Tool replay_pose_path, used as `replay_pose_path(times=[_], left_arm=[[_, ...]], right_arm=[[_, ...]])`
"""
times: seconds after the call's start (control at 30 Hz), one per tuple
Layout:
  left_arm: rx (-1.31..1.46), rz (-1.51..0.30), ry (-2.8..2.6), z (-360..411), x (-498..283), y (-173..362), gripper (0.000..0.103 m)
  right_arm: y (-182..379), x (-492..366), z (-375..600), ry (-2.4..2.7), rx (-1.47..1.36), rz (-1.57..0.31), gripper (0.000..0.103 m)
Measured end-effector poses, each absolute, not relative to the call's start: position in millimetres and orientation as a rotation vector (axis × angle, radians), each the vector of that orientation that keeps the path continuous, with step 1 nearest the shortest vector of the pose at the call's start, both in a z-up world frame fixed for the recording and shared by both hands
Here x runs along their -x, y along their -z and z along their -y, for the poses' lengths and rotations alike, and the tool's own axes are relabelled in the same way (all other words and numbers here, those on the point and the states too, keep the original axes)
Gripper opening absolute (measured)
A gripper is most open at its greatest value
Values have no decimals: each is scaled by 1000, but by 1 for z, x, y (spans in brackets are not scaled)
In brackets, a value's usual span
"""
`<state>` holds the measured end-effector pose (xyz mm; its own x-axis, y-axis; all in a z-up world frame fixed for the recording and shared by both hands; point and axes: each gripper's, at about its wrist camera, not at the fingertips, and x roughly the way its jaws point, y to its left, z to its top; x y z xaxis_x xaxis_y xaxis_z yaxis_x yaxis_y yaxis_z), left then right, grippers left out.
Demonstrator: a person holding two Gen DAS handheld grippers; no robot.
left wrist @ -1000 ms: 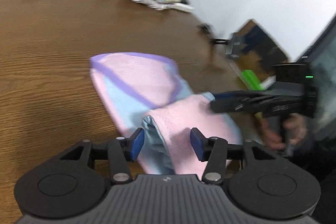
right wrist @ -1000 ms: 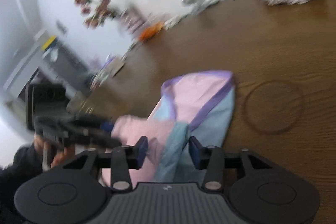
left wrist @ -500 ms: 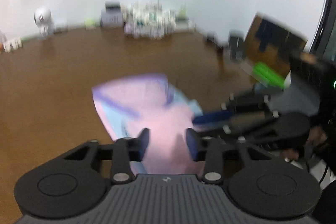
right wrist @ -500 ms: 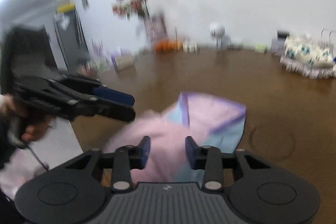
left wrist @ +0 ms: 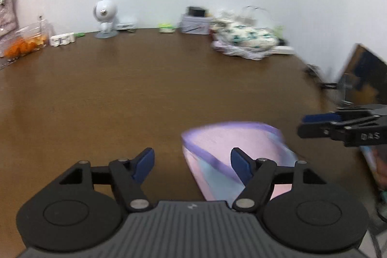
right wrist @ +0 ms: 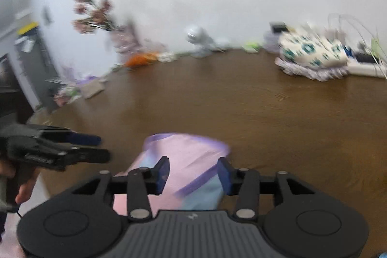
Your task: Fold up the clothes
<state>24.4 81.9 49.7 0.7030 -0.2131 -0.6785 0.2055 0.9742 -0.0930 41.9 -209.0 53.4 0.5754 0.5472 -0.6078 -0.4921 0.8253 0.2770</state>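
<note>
You hold two grippers above one garment (left wrist: 225, 144), a soft pink and light-blue cloth with purple edging that lies folded on the brown wooden table (left wrist: 145, 88) just in front of you. The left gripper (left wrist: 191, 162) and the right gripper (right wrist: 192, 173) are both opening, and their blue pads pinch nothing. At the far edge, well apart, you have one pile of patterned clothes (left wrist: 244, 40), one small white fan (left wrist: 105, 16) and one grey box (left wrist: 194, 21).
</note>
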Motion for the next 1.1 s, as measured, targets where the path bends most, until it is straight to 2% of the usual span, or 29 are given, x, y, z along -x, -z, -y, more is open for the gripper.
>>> replay_pose_path(times=[0.07,0.13,0.2,0.23,0.3,0.37,0.5,0.7,0.93,1.03,1.1], left_arm=[[10,-811,229,-79,-52,-36,62],[26,-863,249,-79,-65,-24,60],[11,-830,259,-76,-61,-19,59],[8,-831,270,-74,-61,-16,56],[13,-830,281,-75,-63,-12,23],[32,-813,287,-78,-60,-14,9],[82,-755,305,-86,-46,-28,6],[59,-591,338,-78,32,-58,6],[-50,-597,319,-53,92,-35,7],[-112,-574,275,-48,105,-23,9],[-140,-545,243,-48,111,-18,10]], right_arm=[[-45,-72,198,-589,-53,-813,41],[-35,-85,193,-583,-45,-865,38],[-25,-96,188,-580,-39,-912,32],[-23,-97,188,-585,-38,-918,28],[-21,-94,189,-603,-37,-908,7],[-20,-91,190,-621,-36,-898,4],[-33,-78,199,-665,-24,-850,1],[-64,-32,226,-774,5,-686,1],[-57,40,242,-920,162,-633,1],[-50,55,233,-899,294,-703,5],[-56,65,232,-890,308,-667,17]])
